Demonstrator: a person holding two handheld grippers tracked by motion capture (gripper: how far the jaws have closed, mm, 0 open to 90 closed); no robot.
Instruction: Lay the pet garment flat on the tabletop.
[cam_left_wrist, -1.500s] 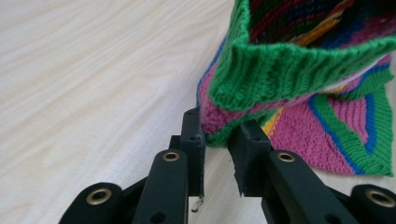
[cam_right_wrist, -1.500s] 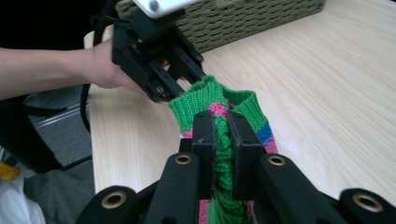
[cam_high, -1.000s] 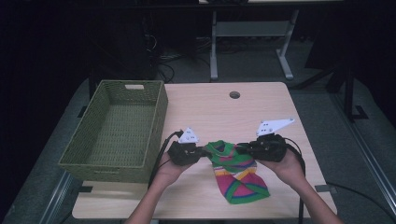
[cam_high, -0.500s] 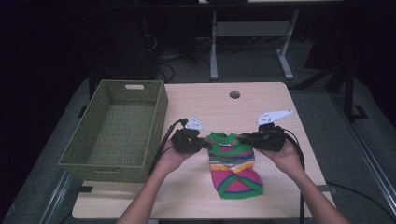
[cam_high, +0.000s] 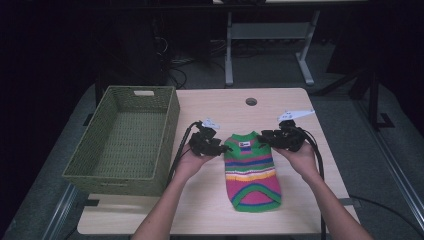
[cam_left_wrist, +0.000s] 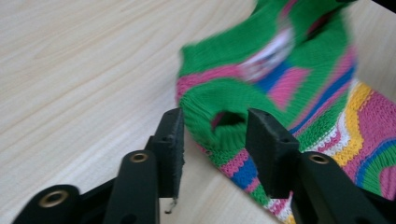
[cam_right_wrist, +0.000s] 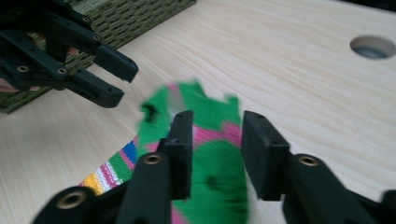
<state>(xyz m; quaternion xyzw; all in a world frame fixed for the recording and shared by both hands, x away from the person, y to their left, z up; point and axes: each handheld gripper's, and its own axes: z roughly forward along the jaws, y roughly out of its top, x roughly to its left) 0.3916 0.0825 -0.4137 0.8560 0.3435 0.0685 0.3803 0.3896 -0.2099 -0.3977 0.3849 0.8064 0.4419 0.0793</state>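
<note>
Both grippers have carried the small striped green-and-pink knitted sweater (cam_high: 251, 170) farther up the pale wooden table (cam_high: 220, 107), and their jaws have just been opening. Soft, light knit, best pinched at its shoulders, lies flat between left gripper (cam_high: 218, 148) and right gripper (cam_high: 263, 139), both released.

We see a dark room. Behind our light wood bench (cam_high: 215, 107) stands a grey metal frame (cam_high: 265, 40) on a grey floor (cam_high: 350, 95).
</note>
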